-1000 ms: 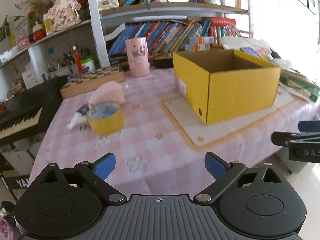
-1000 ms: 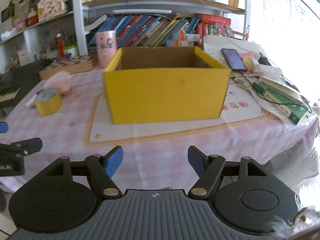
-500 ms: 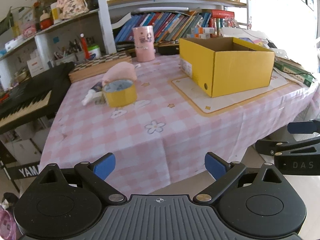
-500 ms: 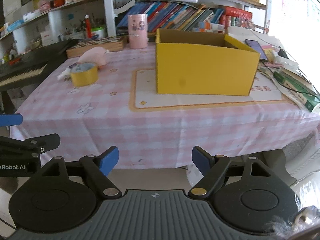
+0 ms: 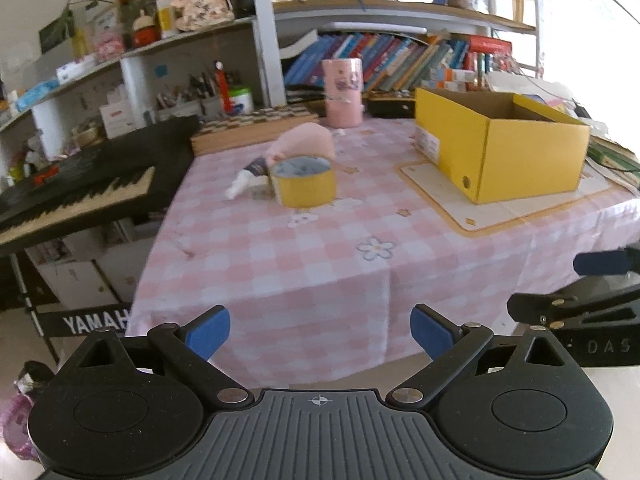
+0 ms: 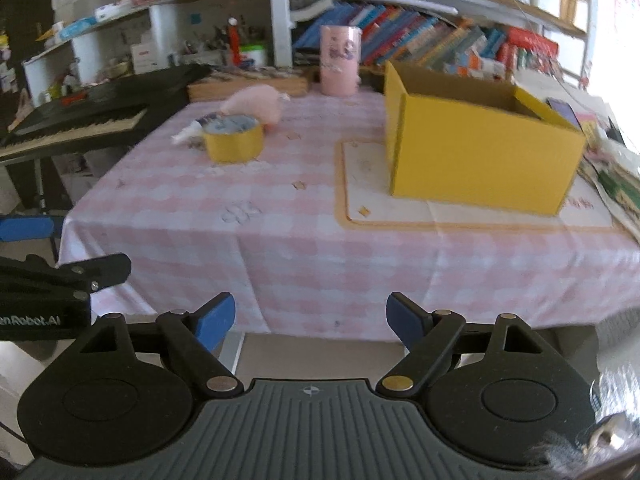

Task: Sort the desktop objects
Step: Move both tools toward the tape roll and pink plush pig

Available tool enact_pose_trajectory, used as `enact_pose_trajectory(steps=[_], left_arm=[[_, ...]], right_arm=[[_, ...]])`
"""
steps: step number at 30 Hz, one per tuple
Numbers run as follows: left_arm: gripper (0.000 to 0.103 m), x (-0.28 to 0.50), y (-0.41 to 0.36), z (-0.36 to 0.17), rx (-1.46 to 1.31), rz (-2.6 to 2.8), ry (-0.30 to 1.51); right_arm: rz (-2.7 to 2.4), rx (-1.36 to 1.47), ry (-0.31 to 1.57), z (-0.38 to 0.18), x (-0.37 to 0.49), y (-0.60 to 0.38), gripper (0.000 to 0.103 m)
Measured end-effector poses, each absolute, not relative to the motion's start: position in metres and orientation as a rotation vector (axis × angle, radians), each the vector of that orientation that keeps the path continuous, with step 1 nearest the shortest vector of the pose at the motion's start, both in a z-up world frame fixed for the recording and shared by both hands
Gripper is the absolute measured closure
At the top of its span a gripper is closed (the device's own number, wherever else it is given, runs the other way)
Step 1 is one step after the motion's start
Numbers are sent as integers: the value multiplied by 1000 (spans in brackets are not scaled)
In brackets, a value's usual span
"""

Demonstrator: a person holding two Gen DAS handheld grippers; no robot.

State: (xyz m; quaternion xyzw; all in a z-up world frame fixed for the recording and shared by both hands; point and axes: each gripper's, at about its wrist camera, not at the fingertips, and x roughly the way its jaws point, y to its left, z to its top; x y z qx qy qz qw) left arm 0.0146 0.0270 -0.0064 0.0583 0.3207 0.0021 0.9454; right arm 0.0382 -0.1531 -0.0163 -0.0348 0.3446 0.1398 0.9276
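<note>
Across the room from us stands the surface (image 5: 360, 264), draped in pink check cloth. Largest on it: open yellow box (image 6: 480, 160) on a cream mat (image 6: 460, 216), right side. Toward the left, a yellow tape roll (image 5: 303, 182) lies flat, touching a pink soft thing (image 5: 308, 144) behind it; a small white tube (image 5: 240, 186) sits just beside the roll. A pink cylinder (image 5: 343, 92) stands upright at the back edge. We hold both tools short of the surface, off its near edge: left tool (image 5: 320, 332) spread apart, nothing between; right tool (image 6: 310, 318) likewise spread apart and empty.
</note>
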Motion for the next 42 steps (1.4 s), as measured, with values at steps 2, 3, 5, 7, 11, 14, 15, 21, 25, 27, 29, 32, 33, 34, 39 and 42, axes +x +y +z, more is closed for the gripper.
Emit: enact_pose_trajectory(steps=[2,3,5,7,11,14,15,21,25,27,29,32,33,34,39,42], left_arm=[[5,14,32,-3,116,23,638],[5,14,34,-1,105,31,634],[5,15,40,1,83,43,627],[5,14,43,3,76,53,622],[5,13,48,2,69,66,625],[5,12,50,2,67,69,628],[5,12,50,1,68,68,627],[4,13,54,1,61,56,623],[4,15,59,3,47,60,609],[2,16,61,4,39,62,602],[1,18,63,4,30,61,598],[1,23,66,4,18,63,602],[1,24,67,3,17,63,605],[1,26,67,3,19,63,607],[1,32,69,1,38,67,612],[1,37,71,0,41,74,617]], right_arm=[[302,-59,698,-12,44,-147,21],[301,-49,697,-10,46,-146,21],[300,-32,688,-6,50,-142,21],[301,-33,677,-3,51,-139,21],[311,-65,664,-3,45,-131,21],[321,-91,657,-3,43,-125,20],[322,-95,655,-3,43,-124,20],[314,-108,650,-2,42,-121,20],[302,-103,649,0,44,-119,19],[303,-105,649,1,44,-119,19],[305,-111,648,1,45,-118,19],[305,-120,645,1,49,-115,18],[304,-120,645,1,50,-114,18],[304,-118,646,1,50,-114,18],[314,-113,646,-1,62,-108,18],[327,-120,644,-1,68,-103,18]])
